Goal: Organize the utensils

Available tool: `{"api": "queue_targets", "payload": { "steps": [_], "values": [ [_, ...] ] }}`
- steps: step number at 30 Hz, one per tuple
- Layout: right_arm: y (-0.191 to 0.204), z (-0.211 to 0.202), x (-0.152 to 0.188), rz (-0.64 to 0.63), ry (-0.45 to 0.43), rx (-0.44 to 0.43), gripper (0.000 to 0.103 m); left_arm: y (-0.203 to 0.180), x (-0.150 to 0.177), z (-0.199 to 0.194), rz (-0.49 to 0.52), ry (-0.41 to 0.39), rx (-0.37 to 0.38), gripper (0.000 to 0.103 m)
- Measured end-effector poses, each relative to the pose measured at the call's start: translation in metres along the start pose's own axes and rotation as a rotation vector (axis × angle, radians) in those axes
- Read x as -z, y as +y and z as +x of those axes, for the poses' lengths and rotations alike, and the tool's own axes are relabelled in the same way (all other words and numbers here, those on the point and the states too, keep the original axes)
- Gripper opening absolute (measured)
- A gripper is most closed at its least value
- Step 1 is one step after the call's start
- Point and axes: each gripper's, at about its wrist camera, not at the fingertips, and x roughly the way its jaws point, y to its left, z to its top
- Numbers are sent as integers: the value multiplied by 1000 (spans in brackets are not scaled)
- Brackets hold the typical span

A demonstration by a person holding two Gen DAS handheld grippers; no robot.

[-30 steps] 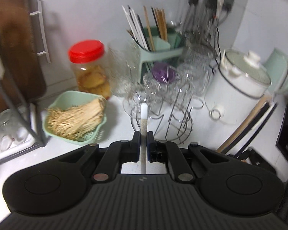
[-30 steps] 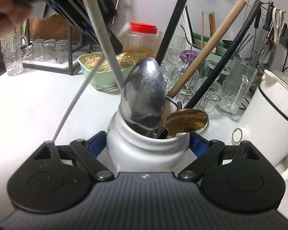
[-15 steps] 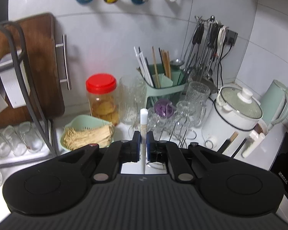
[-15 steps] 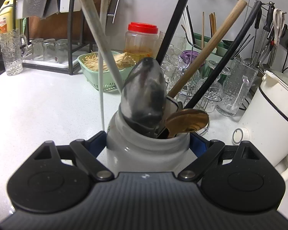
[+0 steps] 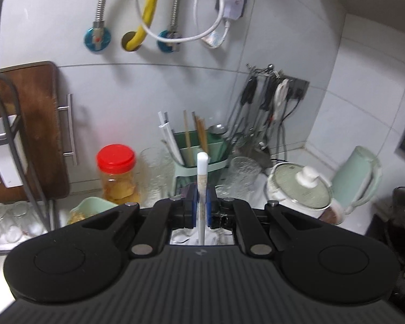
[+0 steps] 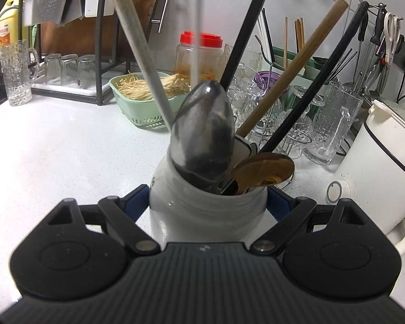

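Item, right: my right gripper is clamping the wide white ceramic utensil jar between both blue pads, the jar standing on the counter and filling the span of the jaws.

Item, left: my left gripper is pinching a thin white chopstick with a speckled middle band, jaws nearly shut on it; the stick is standing upright between the pads, its tip rising above them, and I am holding it aloft in front of the back wall. In the right wrist view a blurred pale stick is hanging down above the jar's mouth.

Jar contents, largest first: one large steel spoon bowl; one round brown wooden spoon bowl; one pale wooden handle; two black handles; one grey-white handle.

Surface and room: one white speckled countertop is meeting a white tiled wall in a corner. On it are sitting one white rice cooker, one black wire dish rack, one mint green basket of pale noodle-like strands, one green chopstick holder, one clear jar with a red lid, several patterned glass mugs.

On the wall: one yellow hose, two steel hoses, one rail of hanging tools.
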Motion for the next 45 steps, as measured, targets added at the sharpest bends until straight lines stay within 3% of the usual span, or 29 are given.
{"api": "queue_targets", "payload": {
  "steps": [5, 24, 35, 45],
  "values": [
    [0, 0, -1, -11, 1, -11, 93, -12, -8, -6, -5, 1, 38, 8],
    [0, 5, -3, -18, -12, -32, 93, -34, -12, -23, 40, 21, -9, 8],
    [4, 8, -6, -27, -24, -35, 93, -32, 16, 35, 72, 196, -46, 8],
    [5, 14, -11, -41, -8, -45, 93, -31, 30, 73, 109, 297, -70, 9]
  ]
}}
